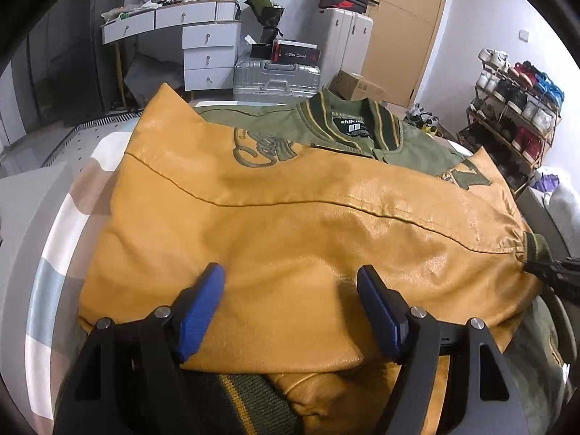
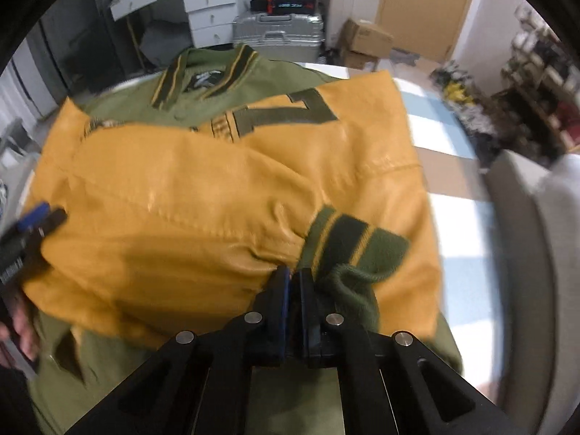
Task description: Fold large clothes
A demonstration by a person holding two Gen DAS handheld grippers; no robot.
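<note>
A varsity jacket with an olive green body (image 1: 290, 123) and yellow leather sleeves (image 1: 290, 224) lies on a bed, collar (image 1: 355, 123) at the far end. Both sleeves are folded across the chest. My left gripper (image 1: 290, 290) is open, its blue pads just above the near yellow sleeve. My right gripper (image 2: 294, 279) is shut on that sleeve's end beside the striped green cuff (image 2: 348, 243), and its tip also shows at the right edge of the left wrist view (image 1: 554, 275). The left gripper also shows in the right wrist view (image 2: 32, 224).
The bed has a checked sheet (image 1: 58, 253). Behind it stand a white drawer desk (image 1: 203, 47), a silver suitcase (image 1: 275, 79), cardboard boxes (image 1: 359, 87) and a wooden door (image 1: 402, 32). A shoe rack (image 1: 514, 116) is at the right.
</note>
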